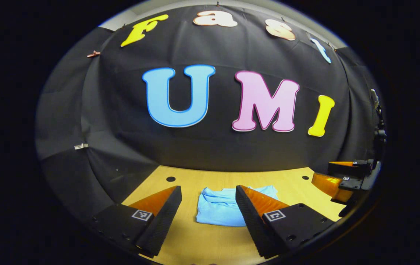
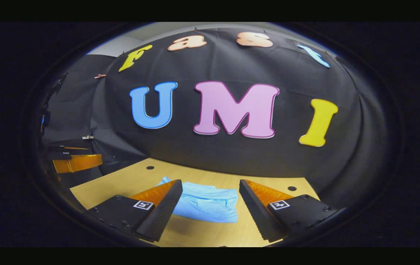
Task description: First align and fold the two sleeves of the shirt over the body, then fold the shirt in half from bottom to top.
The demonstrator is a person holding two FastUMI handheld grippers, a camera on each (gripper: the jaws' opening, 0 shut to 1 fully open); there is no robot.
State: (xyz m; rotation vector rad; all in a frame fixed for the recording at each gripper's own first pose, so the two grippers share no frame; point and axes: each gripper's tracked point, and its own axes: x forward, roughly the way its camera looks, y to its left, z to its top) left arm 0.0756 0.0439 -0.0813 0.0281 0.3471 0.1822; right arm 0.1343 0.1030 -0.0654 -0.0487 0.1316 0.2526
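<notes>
Jaws of the left gripper [image 1: 208,206] stand wide apart, nothing between them, raised above the counter. Between its two fingers, farther off, lies the light blue cotton shirt [image 1: 219,208], already folded into a compact, roughly square bundle with soft creases across its top. One finger [image 1: 257,206] overlaps the shirt's right edge in the left gripper view; whether it touches the cloth I cannot tell.

Jaws of the right gripper [image 2: 210,204] likewise gape wide and hold nothing. In the right gripper view the same folded shirt [image 2: 208,206] sits in the gap between the fingers, its left corner hidden behind one finger [image 2: 162,209].

Shirt rests flat on the pale wooden counter [image 1: 195,243], about mid-width, nearer the back than the front edge. Small dark round holes [image 1: 170,179] mark the counter's far corners.

Off to the right edge of the left gripper view, the other gripper shows well apart from the shirt. At the left edge of the right gripper view, the left one appears [image 2: 75,162], also held clear of the cloth.

Black cloth wall [image 2: 232,158] closes the booth behind the counter.
</notes>
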